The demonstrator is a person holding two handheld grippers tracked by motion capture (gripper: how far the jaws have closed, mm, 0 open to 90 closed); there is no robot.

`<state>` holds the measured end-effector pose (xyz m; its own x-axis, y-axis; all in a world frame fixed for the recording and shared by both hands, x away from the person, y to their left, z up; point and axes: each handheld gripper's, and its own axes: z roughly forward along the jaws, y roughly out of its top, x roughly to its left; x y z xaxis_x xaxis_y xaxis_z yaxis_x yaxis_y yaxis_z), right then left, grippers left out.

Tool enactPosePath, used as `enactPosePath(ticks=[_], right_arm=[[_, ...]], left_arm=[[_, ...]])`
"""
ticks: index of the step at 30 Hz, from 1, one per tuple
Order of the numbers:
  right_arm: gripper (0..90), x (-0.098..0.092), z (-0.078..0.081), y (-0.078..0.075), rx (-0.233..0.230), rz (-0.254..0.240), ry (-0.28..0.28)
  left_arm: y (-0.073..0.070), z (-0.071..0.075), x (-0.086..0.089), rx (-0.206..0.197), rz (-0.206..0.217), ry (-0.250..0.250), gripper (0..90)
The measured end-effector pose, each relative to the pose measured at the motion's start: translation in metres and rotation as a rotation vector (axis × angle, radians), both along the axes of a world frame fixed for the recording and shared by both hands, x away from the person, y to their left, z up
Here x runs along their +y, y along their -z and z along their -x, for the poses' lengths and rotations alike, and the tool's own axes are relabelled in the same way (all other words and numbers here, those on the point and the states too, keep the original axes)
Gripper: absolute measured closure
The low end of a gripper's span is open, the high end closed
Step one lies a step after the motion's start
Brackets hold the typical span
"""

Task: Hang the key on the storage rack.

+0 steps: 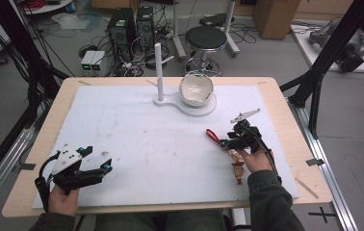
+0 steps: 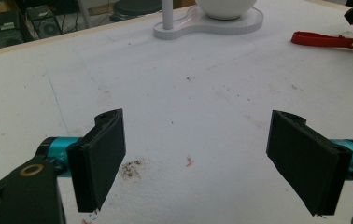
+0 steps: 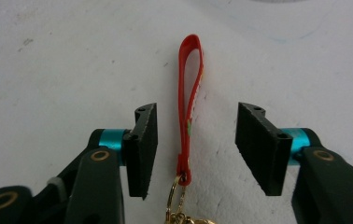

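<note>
The right gripper hangs over the red keychain strap, jaws apart on either side, pads not touching it; the strap points to 12 o'clock from the gold ring. At the table's 7 o'clock, the left gripper rests wide open over bare white board

White sheet covers the wooden desk. Far middle: white bowl on a white base with an upright post. Right gripper near the right edge, over a red strap with a small figure attached. Left gripper near-left, fingers apart, nothing between.
</note>
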<state>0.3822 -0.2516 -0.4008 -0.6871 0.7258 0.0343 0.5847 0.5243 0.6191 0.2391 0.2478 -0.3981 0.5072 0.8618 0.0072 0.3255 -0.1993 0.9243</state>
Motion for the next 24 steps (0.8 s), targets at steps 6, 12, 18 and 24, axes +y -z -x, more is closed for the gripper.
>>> enactPosePath(ticks=[6, 12, 18, 24], right_arm=[[56.2, 0.003, 0.000, 0.010, 0.037, 0.022, -0.009], [64.0, 0.007, -0.004, 0.015, 0.068, 0.062, -0.027], [69.1, 0.009, -0.004, 0.017, 0.075, 0.077, -0.034], [75.8, 0.012, -0.005, 0.020, 0.080, 0.096, -0.031]], left_arm=[[0.000, 0.000, 0.000, -0.001, -0.004, 0.004, 20.2], [0.000, 0.000, -0.001, 0.002, -0.004, 0.004, 20.2], [0.000, 0.000, -0.001, 0.004, -0.005, 0.001, 20.2], [0.000, 0.000, -0.001, 0.002, -0.005, 0.002, 20.1]])
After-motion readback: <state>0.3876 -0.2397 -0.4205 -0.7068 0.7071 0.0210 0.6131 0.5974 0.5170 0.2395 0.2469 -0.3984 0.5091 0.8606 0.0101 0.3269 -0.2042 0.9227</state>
